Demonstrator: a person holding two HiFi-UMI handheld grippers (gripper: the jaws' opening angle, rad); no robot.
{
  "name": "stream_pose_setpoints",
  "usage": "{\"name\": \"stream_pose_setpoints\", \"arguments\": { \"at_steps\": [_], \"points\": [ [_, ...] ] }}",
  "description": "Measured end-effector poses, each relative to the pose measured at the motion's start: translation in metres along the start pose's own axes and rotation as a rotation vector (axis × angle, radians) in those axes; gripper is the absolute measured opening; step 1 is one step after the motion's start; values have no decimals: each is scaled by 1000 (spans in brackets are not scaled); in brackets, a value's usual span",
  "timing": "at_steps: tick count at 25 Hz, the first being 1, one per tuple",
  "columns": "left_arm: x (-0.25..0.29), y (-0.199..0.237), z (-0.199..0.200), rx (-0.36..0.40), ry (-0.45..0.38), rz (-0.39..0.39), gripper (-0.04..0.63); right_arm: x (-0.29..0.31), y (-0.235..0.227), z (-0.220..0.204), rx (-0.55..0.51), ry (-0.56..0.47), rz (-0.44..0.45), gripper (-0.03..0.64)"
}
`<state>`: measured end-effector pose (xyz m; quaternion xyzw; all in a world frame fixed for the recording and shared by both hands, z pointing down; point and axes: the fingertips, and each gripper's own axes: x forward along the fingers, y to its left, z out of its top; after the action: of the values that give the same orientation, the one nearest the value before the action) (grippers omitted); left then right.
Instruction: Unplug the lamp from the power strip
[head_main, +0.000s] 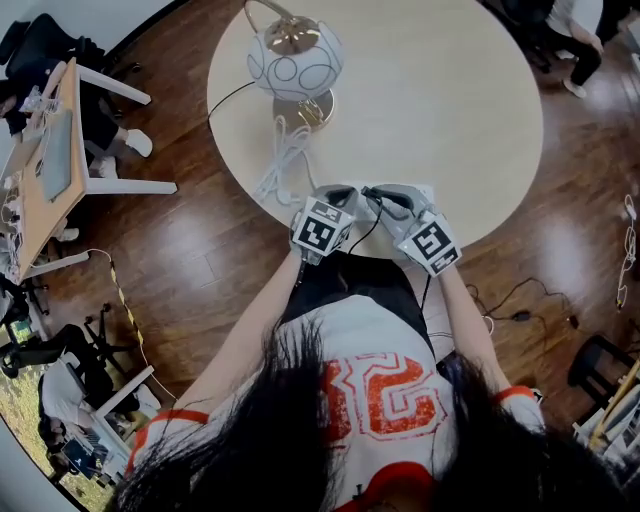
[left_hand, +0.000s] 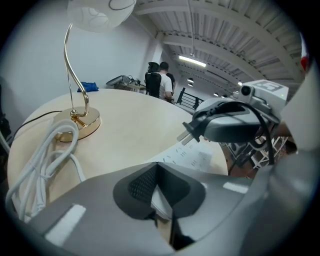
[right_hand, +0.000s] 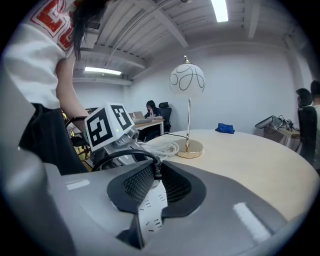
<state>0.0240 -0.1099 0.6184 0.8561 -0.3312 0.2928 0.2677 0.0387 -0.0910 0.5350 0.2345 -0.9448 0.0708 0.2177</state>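
The left gripper (left_hand: 159, 176), fingers shut, clamps the flat white power strip (left_hand: 192, 157) at the round beige counter's (left_hand: 130, 130) near edge as an anchor. The right gripper (right_hand: 156, 172) fingers pinch the black two-prong plug (left_hand: 192, 131), whose prongs are already clear above the strip.

The desk (head_main: 450, 100) is bare across its far and right side, free for a gripper to pass. At its left, the lamp (head_main: 295, 60) and the coiled white cord (head_main: 283, 160) stand in the way.

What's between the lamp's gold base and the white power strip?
Loose bundle of white cable, lying on the round beige table, running from gold lamp base toward the white power strip. Head view shows it.
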Motion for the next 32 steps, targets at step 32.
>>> {"name": "stream_pose_setpoints", "arguments": {
  "at_steps": [32],
  "points": [
    [-70, 20, 24, -199, -187, 37, 0, 47, -67, -58, -62, 403, -191, 51]
  ]
}}
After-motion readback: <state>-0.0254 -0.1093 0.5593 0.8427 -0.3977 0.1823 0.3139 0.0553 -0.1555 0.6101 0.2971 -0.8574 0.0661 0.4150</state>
